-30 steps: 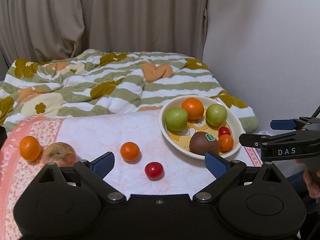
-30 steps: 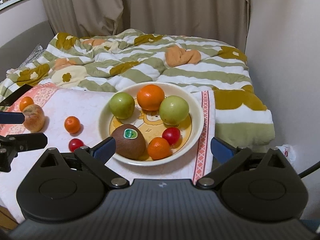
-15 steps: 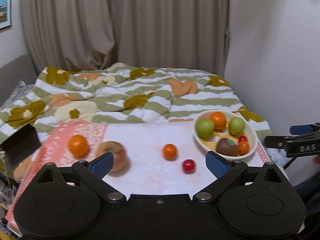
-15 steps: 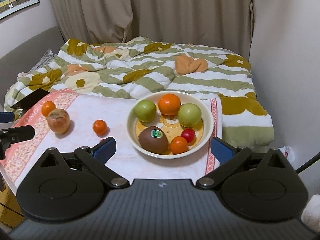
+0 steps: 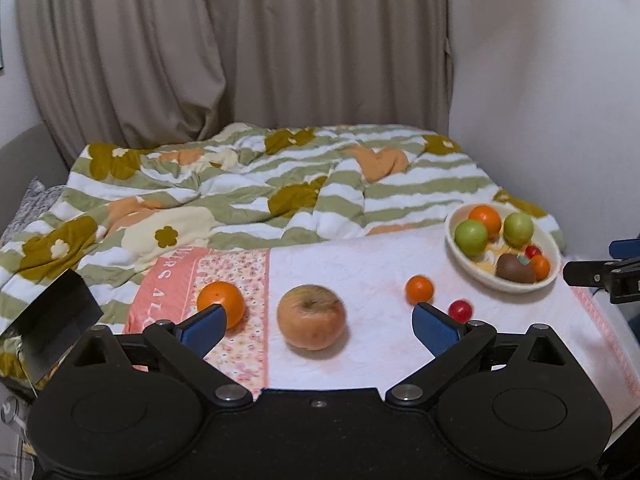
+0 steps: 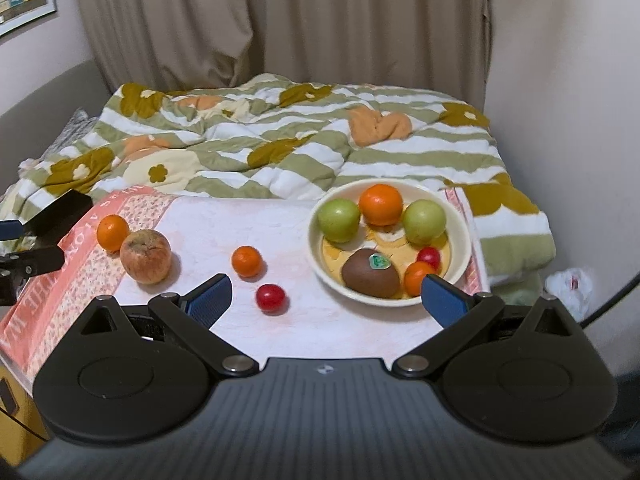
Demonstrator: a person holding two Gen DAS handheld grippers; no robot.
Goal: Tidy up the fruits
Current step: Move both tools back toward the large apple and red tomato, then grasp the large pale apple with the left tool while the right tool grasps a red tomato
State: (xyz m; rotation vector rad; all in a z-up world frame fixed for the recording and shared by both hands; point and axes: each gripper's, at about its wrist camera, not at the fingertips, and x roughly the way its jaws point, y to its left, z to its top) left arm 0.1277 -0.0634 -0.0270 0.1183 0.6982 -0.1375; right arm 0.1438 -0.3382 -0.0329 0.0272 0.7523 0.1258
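A cream bowl (image 6: 460,258) (image 5: 476,270) holds two green apples, an orange, a kiwi, a small orange and a red tomato. On the pink-white cloth (image 6: 224,220) lie a yellowish apple (image 5: 311,317) (image 6: 145,256), an orange (image 5: 221,304) (image 6: 113,233), a small mandarin (image 5: 419,289) (image 6: 247,261) and a red tomato (image 5: 460,311) (image 6: 271,298). My left gripper (image 5: 316,326) is open and empty, with the apple between its fingers' line of sight. My right gripper (image 6: 326,298) is open and empty, near the tomato and bowl.
A striped green and white duvet (image 5: 280,188) covers the bed behind the cloth. A black box (image 5: 56,320) sits at the left edge. Curtains and a wall stand behind. A white plastic bag (image 6: 568,284) lies on the floor at the right.
Both grippers have pulled back and shifted left. The left view now centres on the apple instead of the bowl. No fruit has moved.
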